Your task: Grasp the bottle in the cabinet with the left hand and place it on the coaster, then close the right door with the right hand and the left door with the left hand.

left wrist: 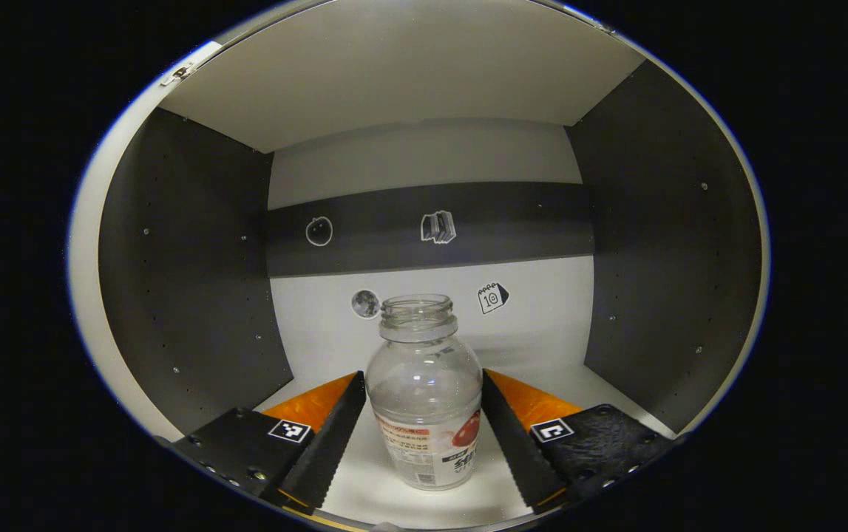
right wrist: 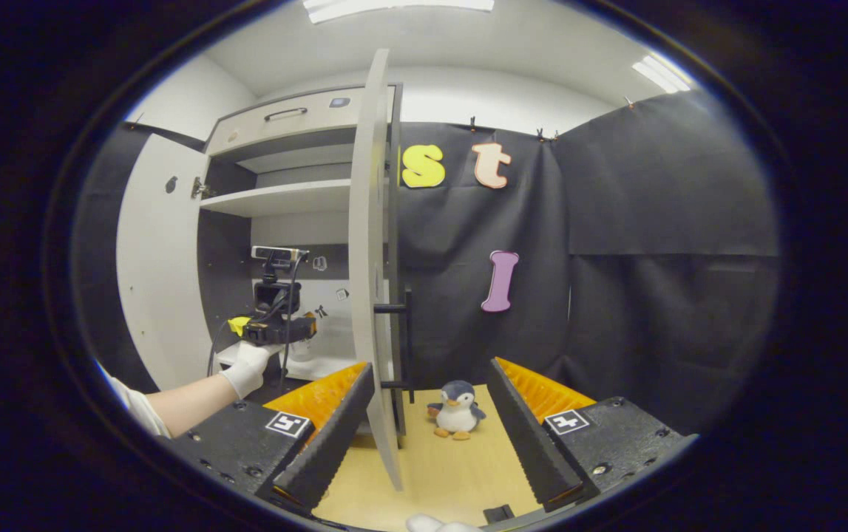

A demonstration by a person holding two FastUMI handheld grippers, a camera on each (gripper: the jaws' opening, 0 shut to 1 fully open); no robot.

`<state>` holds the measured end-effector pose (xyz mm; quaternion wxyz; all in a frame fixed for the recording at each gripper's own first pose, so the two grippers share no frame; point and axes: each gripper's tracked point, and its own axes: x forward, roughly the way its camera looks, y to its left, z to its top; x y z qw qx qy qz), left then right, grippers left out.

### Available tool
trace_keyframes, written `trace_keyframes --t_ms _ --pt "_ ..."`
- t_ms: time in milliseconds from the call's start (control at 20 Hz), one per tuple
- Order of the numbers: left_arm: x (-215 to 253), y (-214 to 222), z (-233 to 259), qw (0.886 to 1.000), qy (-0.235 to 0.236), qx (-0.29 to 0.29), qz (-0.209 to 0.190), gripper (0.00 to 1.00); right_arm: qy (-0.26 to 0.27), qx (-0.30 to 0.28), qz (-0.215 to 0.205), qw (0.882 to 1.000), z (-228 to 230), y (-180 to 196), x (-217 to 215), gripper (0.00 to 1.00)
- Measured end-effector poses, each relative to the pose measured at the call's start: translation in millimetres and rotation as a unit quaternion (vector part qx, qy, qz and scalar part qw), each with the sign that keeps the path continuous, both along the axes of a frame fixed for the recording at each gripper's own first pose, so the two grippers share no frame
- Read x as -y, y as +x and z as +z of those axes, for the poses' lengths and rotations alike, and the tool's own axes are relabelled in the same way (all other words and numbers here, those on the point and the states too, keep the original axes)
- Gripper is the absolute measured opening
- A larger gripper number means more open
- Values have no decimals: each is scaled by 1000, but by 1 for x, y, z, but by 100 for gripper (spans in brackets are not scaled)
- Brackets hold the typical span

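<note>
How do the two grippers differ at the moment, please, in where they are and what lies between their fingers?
The left gripper reaches inside the cabinet, its open fingers either side of the bottle; the right gripper waits outside over the table, with the right door edge and a toy penguin ahead. Both are open.

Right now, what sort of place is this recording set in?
Most likely a staged recording booth, not a real home: a white cabinet with both doors open stands against a black cloth wall, with a toy penguin on a wooden table. An empty glass bottle sits inside.
</note>
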<state>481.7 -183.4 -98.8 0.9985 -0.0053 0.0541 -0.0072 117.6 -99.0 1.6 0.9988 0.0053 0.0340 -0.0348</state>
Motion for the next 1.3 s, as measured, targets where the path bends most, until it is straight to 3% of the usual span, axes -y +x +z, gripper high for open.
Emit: trace_keyframes --t_ms 100,300,650,950,1300 --pt "4 -1 -1 1000 -4 -4 -6 79 1 -1 2 1000 -1 1 0 100" --pt "18 -3 1 999 -6 -7 -50 74 0 1 3 1000 0 1 0 100" --pt "4 -22 29 999 2 24 -39 71 4 3 8 1000 -1 -4 -3 98" --pt "-32 -83 70 998 -15 53 -30 67 2 14 18 1000 2 -17 -18 100" --pt "-50 -193 73 997 -19 60 -54 71 1 18 26 1000 -7 -45 -38 100"
